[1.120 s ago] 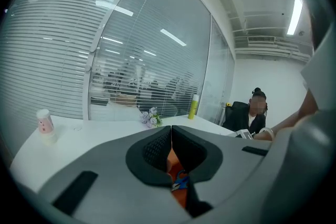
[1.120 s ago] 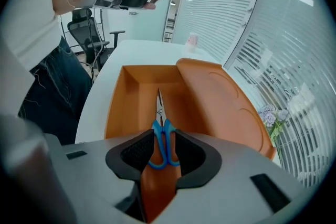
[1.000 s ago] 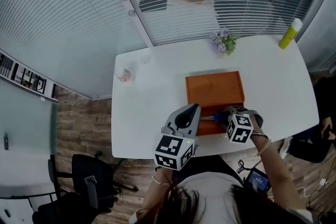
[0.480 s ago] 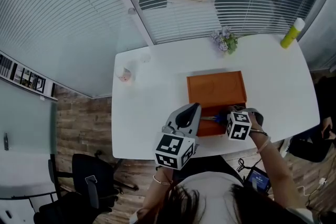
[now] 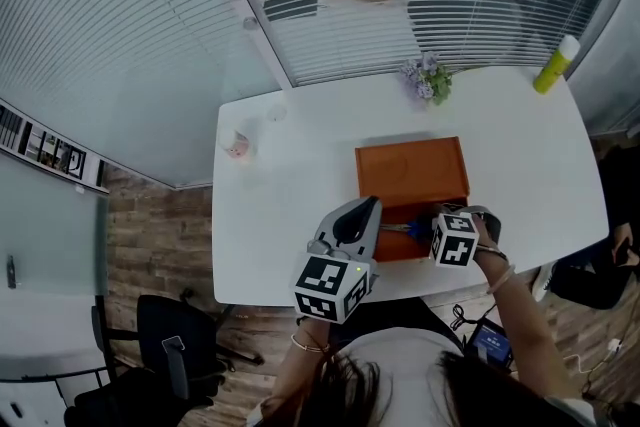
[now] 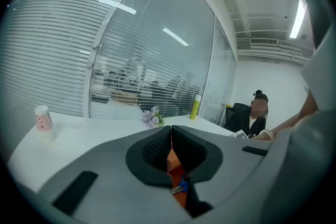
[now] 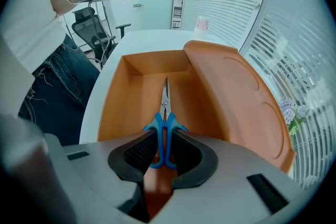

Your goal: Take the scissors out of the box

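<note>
Orange plastic box [image 7: 116,99] on white table [image 5: 285,180], hinged lid [image 7: 236,92] open. Blue-handled steel scissors [image 7: 165,113] lie flat on the box floor, blades pointing away. Right gripper [image 7: 164,145] points steeply down into the box. Its jaws have just been closing, and the pads now meet the blue handles on both sides. Left gripper [image 6: 170,136] pinched together, empty, beside the box. Grasp looks made; lift-out not yet done.

scissors [image 7: 165,107] handle loops partly covered by right gripper [image 7: 164,138], whose jaws have just been closing on them, box [image 6: 175,164] reduced to an orange sliver behind left gripper [image 6: 170,131], yellow bottle [image 5: 553,63] label too small to be read
</note>
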`<state>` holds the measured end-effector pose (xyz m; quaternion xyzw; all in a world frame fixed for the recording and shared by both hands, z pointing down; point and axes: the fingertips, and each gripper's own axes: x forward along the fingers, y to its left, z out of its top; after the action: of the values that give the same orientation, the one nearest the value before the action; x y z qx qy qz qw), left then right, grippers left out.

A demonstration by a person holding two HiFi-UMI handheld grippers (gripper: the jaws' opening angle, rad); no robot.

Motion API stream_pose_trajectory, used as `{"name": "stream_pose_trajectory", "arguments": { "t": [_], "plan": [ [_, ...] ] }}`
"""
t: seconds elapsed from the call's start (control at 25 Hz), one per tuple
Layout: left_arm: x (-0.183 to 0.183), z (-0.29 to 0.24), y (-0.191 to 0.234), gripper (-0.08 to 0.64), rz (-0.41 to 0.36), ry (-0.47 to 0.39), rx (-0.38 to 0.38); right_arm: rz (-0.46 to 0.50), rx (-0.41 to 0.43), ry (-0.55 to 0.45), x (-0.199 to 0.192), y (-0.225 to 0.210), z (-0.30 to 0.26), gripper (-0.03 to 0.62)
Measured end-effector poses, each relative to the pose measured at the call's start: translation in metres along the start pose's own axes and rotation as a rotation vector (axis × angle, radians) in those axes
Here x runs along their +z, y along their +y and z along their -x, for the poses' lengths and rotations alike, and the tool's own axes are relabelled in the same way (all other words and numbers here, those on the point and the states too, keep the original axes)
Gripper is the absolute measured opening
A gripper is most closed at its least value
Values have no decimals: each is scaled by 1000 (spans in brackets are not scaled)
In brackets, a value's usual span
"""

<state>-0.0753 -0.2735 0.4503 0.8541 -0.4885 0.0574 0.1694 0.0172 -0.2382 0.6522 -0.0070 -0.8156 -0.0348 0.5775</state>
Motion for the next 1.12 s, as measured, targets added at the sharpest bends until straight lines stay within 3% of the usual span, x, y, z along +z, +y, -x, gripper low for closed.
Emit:
{"name": "stream_pose_trajectory", "arguments": {
  "t": [0.52, 1.12],
  "plan": [
    [2, 1, -5, 20, -6, -4, 4, -76, -61, -89, 8, 3, 10, 112],
    [6, 13, -21, 20, -24, -26, 23, -99, -154, -162, 9, 4, 39, 110]
  ]
}}
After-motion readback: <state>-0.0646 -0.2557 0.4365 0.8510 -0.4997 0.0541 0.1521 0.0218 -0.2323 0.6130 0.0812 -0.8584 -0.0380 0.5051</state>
